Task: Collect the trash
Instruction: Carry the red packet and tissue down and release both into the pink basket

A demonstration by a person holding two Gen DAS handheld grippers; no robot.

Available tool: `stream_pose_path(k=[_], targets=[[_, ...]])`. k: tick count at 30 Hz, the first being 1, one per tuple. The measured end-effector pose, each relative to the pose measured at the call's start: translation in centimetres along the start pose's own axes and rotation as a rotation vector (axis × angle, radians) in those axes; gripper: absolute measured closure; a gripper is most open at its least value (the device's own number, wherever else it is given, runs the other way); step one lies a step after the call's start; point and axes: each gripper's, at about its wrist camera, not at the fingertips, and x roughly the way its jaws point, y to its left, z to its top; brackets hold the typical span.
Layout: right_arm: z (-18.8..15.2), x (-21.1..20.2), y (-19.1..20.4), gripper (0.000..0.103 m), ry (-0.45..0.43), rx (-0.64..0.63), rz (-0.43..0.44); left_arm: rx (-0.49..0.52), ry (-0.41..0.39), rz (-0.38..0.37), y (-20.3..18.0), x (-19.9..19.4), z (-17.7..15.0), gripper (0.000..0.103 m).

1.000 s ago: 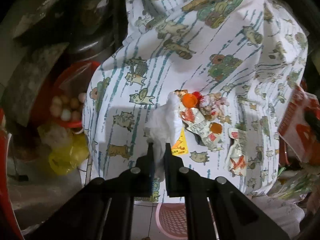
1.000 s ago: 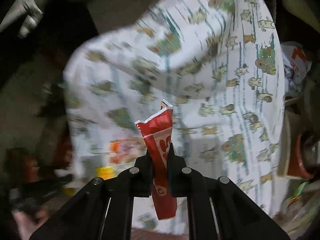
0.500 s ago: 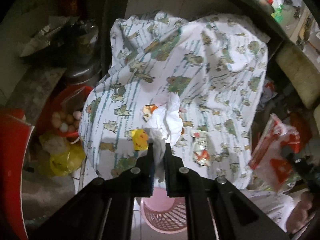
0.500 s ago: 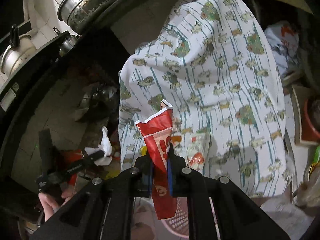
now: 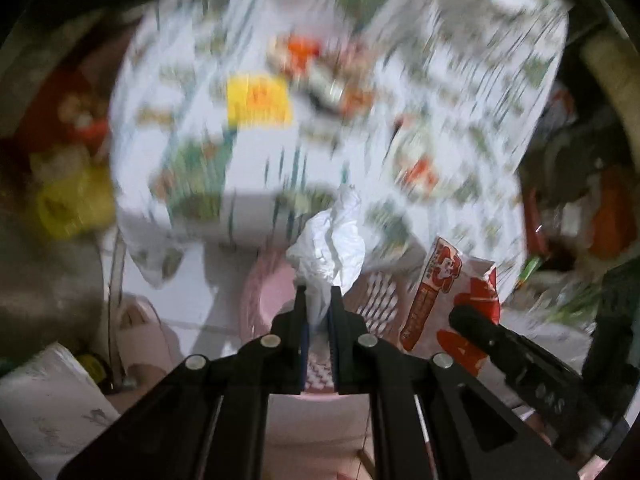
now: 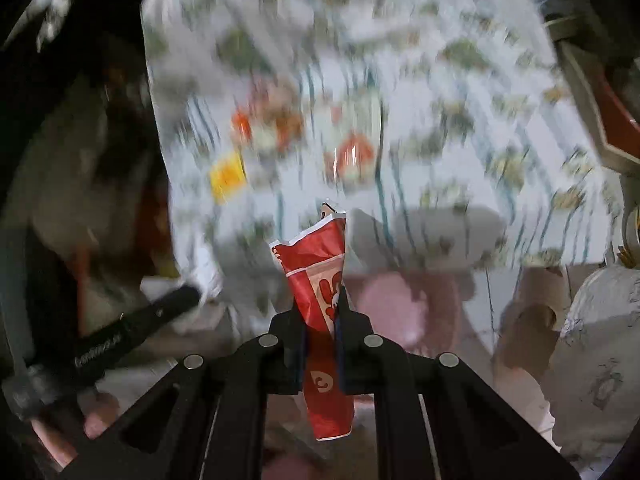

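Left claw (image 5: 319,300) pinches crumpled white tissue (image 5: 329,249); right claw (image 6: 320,314) grips glossy red wrapper (image 6: 320,280).

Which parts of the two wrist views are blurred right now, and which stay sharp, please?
Left wrist view: the tablecloth is smeared by motion; the left claw and its white tissue are sharp. Right wrist view: same smear; the right claw and red wrapper are crisp.

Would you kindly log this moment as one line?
left gripper: shut on tissue | right gripper: shut on red wrapper | pink basket: below
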Motion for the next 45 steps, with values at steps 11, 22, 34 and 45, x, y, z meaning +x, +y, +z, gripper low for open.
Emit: stream_pose_path(k=[11, 22, 34, 45], targets=[[-0.9, 10.5, -1.8, 0.091, 0.138, -0.028, -0.113, -0.014, 0.187, -0.016, 2.0, 10.6, -1.8, 0.095], [-1.9, 14.8, -5.2, 0.078, 0.117, 0.036, -0.165, 0.038, 0.161, 0.089, 1.9, 12.6, -2.4, 0.045], [-1.6, 13.8, -5.9, 0.044, 0.119, 0.077, -0.147, -0.021, 0.136, 0.142, 3.1, 11.4, -1.8, 0.042], [0.1, 5.4, -1.3, 0.044, -0.085, -0.022, -0.148, 0.029, -0.129, 0.169, 0.8, 0.3, 0.1, 0.042]])
